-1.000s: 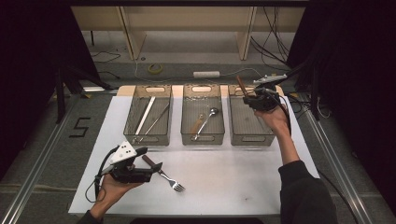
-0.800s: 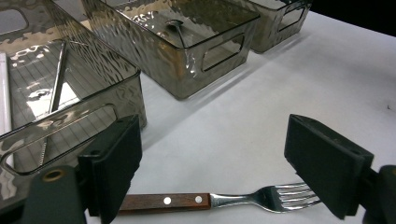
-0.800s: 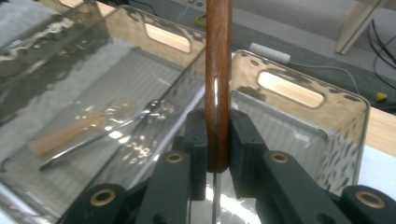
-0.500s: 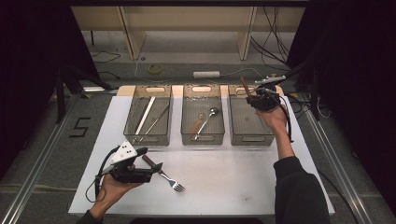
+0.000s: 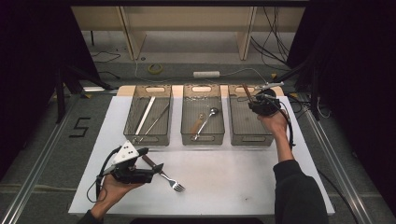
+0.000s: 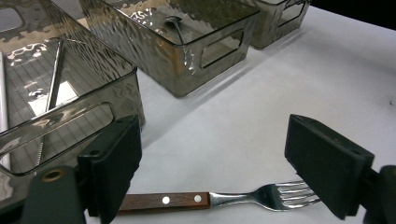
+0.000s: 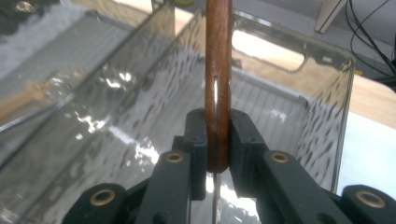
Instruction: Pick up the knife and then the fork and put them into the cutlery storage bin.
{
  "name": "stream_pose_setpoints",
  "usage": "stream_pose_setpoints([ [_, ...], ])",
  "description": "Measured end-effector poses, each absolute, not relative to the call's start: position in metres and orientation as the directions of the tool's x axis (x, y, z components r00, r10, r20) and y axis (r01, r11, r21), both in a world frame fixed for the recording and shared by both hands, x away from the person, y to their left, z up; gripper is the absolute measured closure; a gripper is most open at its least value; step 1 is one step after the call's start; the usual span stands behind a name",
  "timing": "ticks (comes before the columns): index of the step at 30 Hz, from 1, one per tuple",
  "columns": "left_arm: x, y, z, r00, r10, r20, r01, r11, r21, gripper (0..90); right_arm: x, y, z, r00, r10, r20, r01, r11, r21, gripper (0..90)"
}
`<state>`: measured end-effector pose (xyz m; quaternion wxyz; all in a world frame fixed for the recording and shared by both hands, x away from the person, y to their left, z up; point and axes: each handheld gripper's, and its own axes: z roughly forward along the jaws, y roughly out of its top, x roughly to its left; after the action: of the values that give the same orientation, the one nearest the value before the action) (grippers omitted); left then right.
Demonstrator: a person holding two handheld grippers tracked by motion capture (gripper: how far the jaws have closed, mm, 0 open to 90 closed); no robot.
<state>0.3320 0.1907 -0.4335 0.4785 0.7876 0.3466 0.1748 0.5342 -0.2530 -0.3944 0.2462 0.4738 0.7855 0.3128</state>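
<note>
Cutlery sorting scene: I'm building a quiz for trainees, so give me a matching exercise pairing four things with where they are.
Things:
1. fork
2. spoon
3. wooden-handled utensil
4. left gripper

Places or states:
A. in the middle bin
B. clamped in the right gripper
C. open, jaws either side of the fork
D. lying on the white mat

Pairs: 1-D, 2-A, 3-B, 4-C
</note>
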Motion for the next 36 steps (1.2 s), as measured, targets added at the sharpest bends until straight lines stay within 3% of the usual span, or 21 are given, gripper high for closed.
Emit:
stream_pose_setpoints([
  [11,0.332,0.191,-0.434,0.694,0.718,-0.054,0.379,-0.301,0.875,18.5,0.535,-0.254,-0.409,-0.425,0.902,-0.075,0.631,0.355,0.69,77.2],
  [21,0.333,0.192,-0.433,0.69,0.722,-0.052,0.381,-0.301,0.874,18.9,0.529,-0.252,-0.399,-0.443,0.896,-0.011,0.605,0.308,0.734,62.0],
  [24,0.333,0.192,-0.433,0.688,0.723,-0.058,0.387,-0.298,0.873,18.8,0.521,-0.249,-0.394,-0.454,0.891,0.009,0.592,0.294,0.751,51.0],
  [29,0.335,0.193,-0.433,0.682,0.729,-0.064,0.393,-0.291,0.872,18.5,0.498,-0.242,-0.387,-0.484,0.875,0.031,0.555,0.279,0.784,39.5],
  [36,0.339,0.191,-0.432,0.676,0.733,-0.069,0.402,-0.289,0.869,18.2,0.454,-0.238,-0.382,-0.527,0.847,0.068,0.504,0.247,0.827,34.1],
])
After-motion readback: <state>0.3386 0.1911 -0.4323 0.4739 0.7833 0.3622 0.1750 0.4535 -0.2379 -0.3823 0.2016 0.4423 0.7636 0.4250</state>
